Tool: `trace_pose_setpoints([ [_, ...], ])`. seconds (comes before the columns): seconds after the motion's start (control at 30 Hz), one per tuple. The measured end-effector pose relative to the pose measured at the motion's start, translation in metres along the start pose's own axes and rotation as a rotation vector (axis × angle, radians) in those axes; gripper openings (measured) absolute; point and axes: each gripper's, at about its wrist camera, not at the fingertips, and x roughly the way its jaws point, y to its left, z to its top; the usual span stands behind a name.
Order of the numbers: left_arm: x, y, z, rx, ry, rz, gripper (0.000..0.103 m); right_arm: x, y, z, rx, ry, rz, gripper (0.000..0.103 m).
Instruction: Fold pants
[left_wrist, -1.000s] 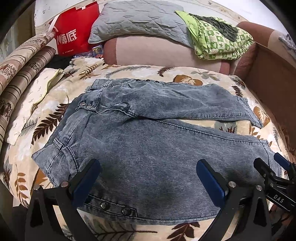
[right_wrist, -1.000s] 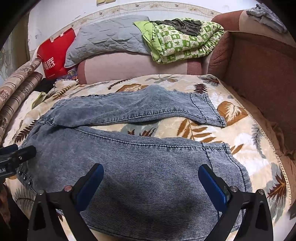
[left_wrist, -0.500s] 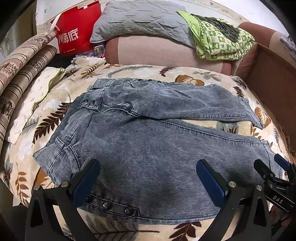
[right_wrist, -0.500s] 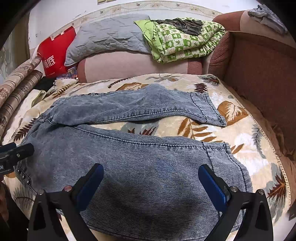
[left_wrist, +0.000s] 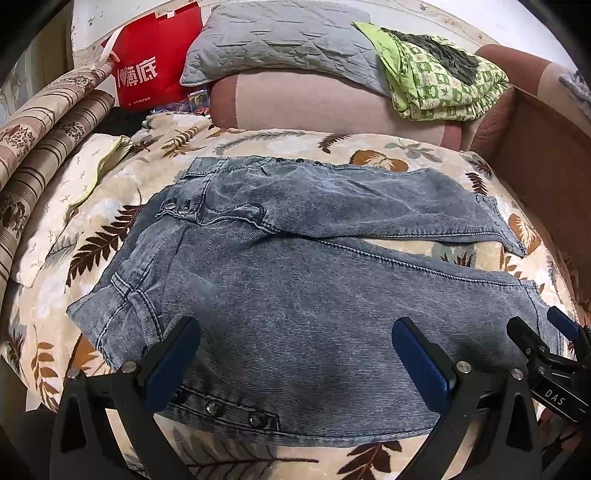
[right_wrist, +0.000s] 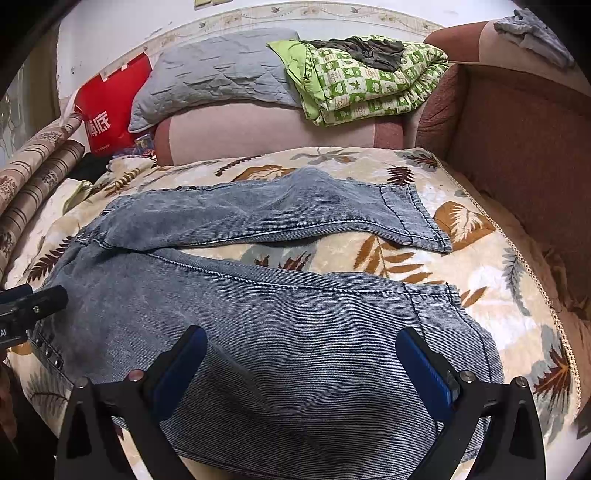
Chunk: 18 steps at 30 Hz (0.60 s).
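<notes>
Flat, pants (left_wrist: 295, 295) long axis sideways, waistband left, hems right.

A lived-in home: a sofa (right_wrist: 517, 147) draped in a leaf-print blanket (right_wrist: 480, 258), a grey pillow (right_wrist: 221, 74), a folded green quilt (right_wrist: 369, 85) and a red shopping bag (right_wrist: 107, 114) at the far side.

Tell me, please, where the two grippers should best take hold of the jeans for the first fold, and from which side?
Probably the near leg's outer edge: the left gripper at the studded waistband corner, the right gripper at the near hem. Come in low from the near side. The jeans lie flat with legs splayed, so that edge can be carried onto the far leg.
</notes>
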Motion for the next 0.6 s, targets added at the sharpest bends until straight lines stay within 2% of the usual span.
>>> trace_pose_setpoints([
  [0.6,-0.0016,0.0030,-0.0011,-0.002,0.005,0.007,0.103,-0.0017,-0.0022,0.0003,0.008,0.003,0.003,0.103],
])
